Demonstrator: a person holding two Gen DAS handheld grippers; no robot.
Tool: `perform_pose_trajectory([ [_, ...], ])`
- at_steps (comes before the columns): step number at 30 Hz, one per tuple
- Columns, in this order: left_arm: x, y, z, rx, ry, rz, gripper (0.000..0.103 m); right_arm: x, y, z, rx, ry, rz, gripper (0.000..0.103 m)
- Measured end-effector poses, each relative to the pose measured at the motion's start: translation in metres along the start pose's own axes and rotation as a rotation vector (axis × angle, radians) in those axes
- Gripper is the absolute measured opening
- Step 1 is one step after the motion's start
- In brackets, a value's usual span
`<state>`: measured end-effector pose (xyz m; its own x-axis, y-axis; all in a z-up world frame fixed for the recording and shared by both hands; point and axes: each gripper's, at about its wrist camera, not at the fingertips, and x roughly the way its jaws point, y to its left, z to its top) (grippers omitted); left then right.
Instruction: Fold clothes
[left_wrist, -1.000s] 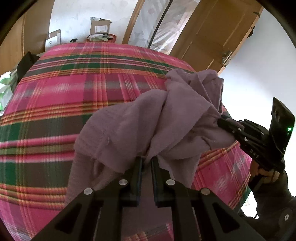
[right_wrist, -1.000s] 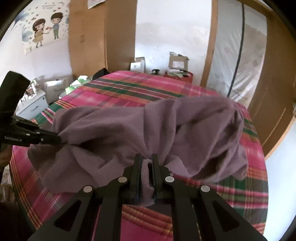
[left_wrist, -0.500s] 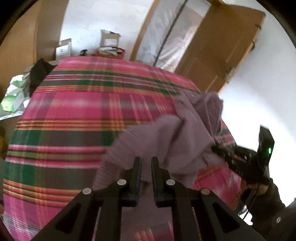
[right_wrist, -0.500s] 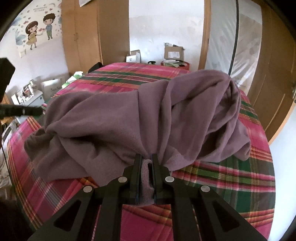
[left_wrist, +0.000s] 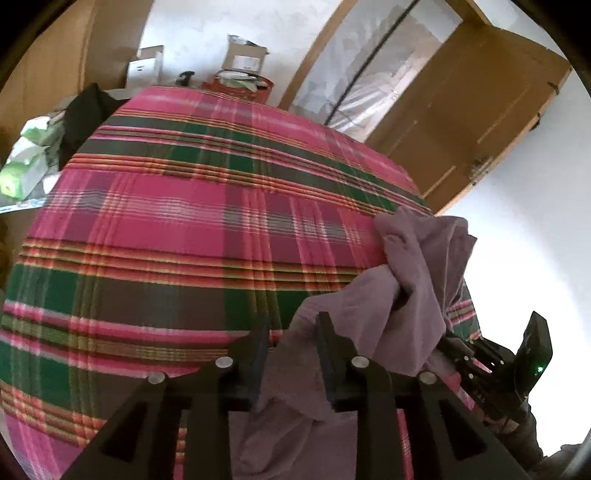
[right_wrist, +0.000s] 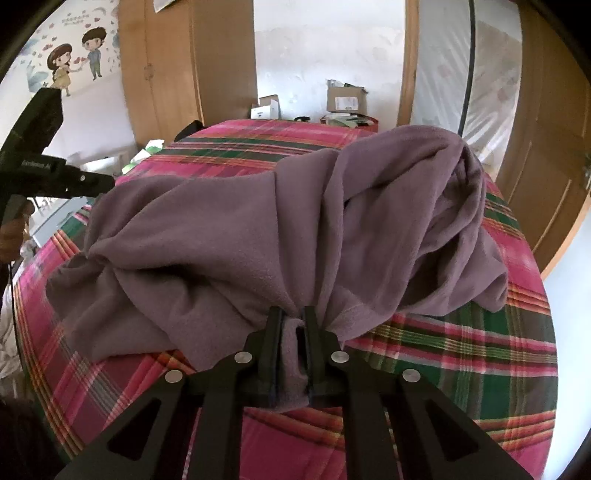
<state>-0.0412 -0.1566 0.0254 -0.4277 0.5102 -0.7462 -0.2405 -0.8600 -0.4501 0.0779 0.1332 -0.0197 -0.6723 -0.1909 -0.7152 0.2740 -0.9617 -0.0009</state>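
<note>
Lying bunched and creased on the plaid bed (right_wrist: 461, 350): a mauve fleece garment (right_wrist: 258, 236), near the bed's right edge, not folded flat.

Pinching a hem of the fleece between pressed-together fingers: the right tool (right_wrist: 293, 325), holding low at the near side of the heap.

Standing spread now, with cloth draped loosely between and behind the fingers rather than clamped: the left tool (left_wrist: 291, 332) (a second ago pressed shut on a fold).

Sitting further to the right in the left view than half a second ago, with more bare plaid showing.

Judging from the letting-go: probably reaching for a better corner, the garment needing spreading before any fold.
</note>
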Motion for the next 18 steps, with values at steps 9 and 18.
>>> perform_pose_trajectory([
  [9,0.017,0.012,0.002,-0.067,0.079,-0.112,0.031,0.003,0.002,0.001,-0.009,0.009,-0.007,0.012],
  [18,0.017,0.014,-0.010,-0.098,0.096,-0.201,0.031,0.007,0.004,0.003,-0.013,0.021,-0.017,0.012],
])
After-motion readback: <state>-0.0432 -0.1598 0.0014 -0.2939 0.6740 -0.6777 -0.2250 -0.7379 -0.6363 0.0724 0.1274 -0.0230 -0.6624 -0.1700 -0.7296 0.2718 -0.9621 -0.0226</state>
